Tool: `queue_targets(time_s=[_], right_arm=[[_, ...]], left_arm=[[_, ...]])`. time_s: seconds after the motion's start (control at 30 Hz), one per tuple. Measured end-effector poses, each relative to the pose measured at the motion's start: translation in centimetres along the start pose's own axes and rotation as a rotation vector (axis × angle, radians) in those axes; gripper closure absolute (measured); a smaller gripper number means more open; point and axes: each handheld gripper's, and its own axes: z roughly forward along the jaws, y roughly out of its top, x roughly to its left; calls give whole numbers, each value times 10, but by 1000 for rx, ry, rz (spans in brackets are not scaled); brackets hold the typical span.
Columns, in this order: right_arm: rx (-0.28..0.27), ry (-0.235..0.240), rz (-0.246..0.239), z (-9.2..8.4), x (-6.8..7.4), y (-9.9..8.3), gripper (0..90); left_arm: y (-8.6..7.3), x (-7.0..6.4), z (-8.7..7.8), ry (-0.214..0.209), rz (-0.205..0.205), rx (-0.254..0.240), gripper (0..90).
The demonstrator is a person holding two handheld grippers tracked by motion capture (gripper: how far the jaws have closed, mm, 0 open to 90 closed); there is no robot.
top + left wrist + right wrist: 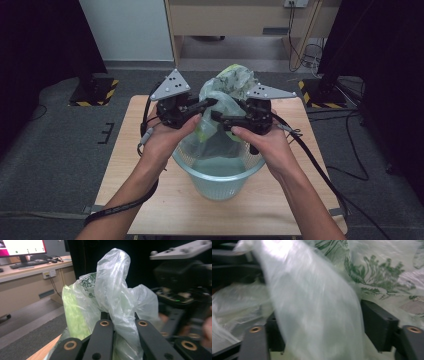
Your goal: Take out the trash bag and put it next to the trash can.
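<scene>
Lifting bag (226, 92) from basket (218, 176): left gripper (209, 103) clamped on a fold, right gripper (216, 116) jaws apart around plastic. Next: close right, pull up.

The bag (317, 302) is smeared by blur in the right hand-held gripper view. The far rim of the basket (220, 175) is hidden by it. In the left hand-held gripper view, the right hand-held gripper (182, 290) is blurred and cut off by the edge.

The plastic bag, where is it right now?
In the high view, the plastic bag rises out of the light-blue basket at the table's middle, gathered between the left gripper and the right gripper.
</scene>
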Motion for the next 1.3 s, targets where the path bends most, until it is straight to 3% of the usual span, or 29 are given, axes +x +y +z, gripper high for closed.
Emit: queue_targets(time_s=[0.07, 0.2, 0.27, 0.33, 0.47, 0.57, 0.67, 0.87, 0.93, 1.0, 1.07, 1.1, 1.2, 1.3], right_arm=[[-6, -1, 3, 1, -2, 0, 398], [-15, 6, -11, 1, -3, 0, 647], [-32, 22, -11, 0, -3, 0, 788], [-37, 34, 3, -2, -3, 1, 875], [-56, 33, 20, -7, -2, 4, 896], [-91, 50, 45, -13, -2, 9, 898], [-97, 74, 58, -16, 1, 13, 899], [-89, 153, 83, -12, 11, 17, 899], [-81, 179, 88, -9, 15, 17, 899], [-76, 192, 91, -8, 18, 17, 897], [-83, 187, 92, -7, 18, 17, 866], [-85, 178, 87, -8, 18, 18, 789], [-84, 120, 69, -13, 17, 18, 467], [-75, 63, 15, -24, 17, 17, 257]], left_arm=[[-1, -2, 1, -14, -13, -5, 887], [-2, -7, 0, -27, -4, -11, 884], [-2, -10, -1, -27, 20, -8, 877], [-2, -14, -3, -14, 64, 1, 840], [-7, -19, -8, 72, 122, -15, 575], [-16, -15, -8, 115, 119, -8, 416], [-24, -9, -2, 102, 97, 13, 404], [-32, -8, 12, 94, 113, 49, 400], [-32, -7, 14, 101, 126, 50, 464], [-31, -3, 14, 88, 110, 49, 592], [-29, 0, 13, 92, 98, 48, 754], [-29, 1, 14, 104, 98, 48, 802], [-27, 8, 13, 129, 71, 23, 852], [-19, 15, 7, 154, 66, -13, 862]])
